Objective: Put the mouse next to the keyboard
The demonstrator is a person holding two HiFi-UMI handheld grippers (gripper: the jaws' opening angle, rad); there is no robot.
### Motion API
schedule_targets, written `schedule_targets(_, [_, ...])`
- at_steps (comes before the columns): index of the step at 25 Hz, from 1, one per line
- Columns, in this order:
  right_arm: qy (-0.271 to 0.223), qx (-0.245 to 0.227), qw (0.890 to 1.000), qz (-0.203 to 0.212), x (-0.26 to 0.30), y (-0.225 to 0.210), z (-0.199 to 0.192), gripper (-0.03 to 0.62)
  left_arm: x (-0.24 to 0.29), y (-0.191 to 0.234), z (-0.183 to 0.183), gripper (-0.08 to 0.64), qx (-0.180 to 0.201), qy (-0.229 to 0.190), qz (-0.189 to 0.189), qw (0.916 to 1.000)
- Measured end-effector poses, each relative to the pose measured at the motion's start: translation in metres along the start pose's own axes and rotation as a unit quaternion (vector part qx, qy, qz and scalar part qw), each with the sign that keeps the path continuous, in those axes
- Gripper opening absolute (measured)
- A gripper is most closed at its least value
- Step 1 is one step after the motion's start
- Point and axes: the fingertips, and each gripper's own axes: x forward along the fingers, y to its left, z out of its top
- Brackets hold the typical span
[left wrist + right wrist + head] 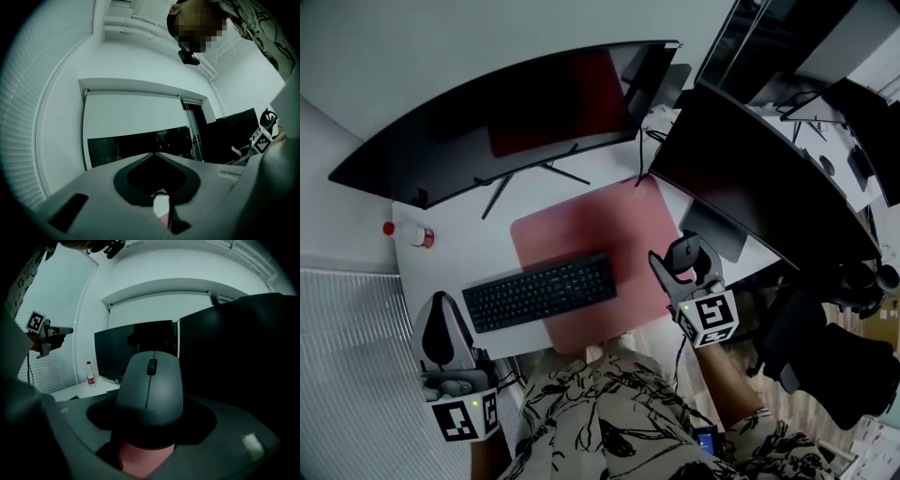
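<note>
Mouse (149, 390) sat clamped between the right gripper's (684, 270) jaws, wheel end pointing away. It hung over the right edge of the red mat (581, 230), at 3 o'clock from the keyboard (541, 292), near it but apart. Whether it touched the mat could not be told. At 8 o'clock from the keyboard, off the bench's (459, 246) near corner, the left gripper (441, 323) had its jaws closed on nothing. Farther back, 1 bottle (414, 234) stood at 10 o'clock, a curved monitor (516, 112) at 12 o'clock and a second monitor (750, 159) at 2 o'clock.
</note>
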Motion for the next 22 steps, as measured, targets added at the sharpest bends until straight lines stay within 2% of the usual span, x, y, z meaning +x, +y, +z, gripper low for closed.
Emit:
schedule_targets(8, [0.072,-0.006,0.997,0.02,0.037,0.017,-0.07,0.328,0.001,0.004,-0.006,-0.003,0.007,0.012,0.001,0.9999])
schedule_targets(15, [0.148,-0.008,0.989,0.024,0.051,0.028,-0.134,0.327,0.003,0.004,-0.009,-0.003,0.004,0.01,0.003,0.9999])
schedule_targets(22, [0.18,-0.014,0.983,0.029,0.066,0.036,-0.164,0.327,0.008,0.004,-0.011,-0.003,0.001,0.015,0.002,0.9999])
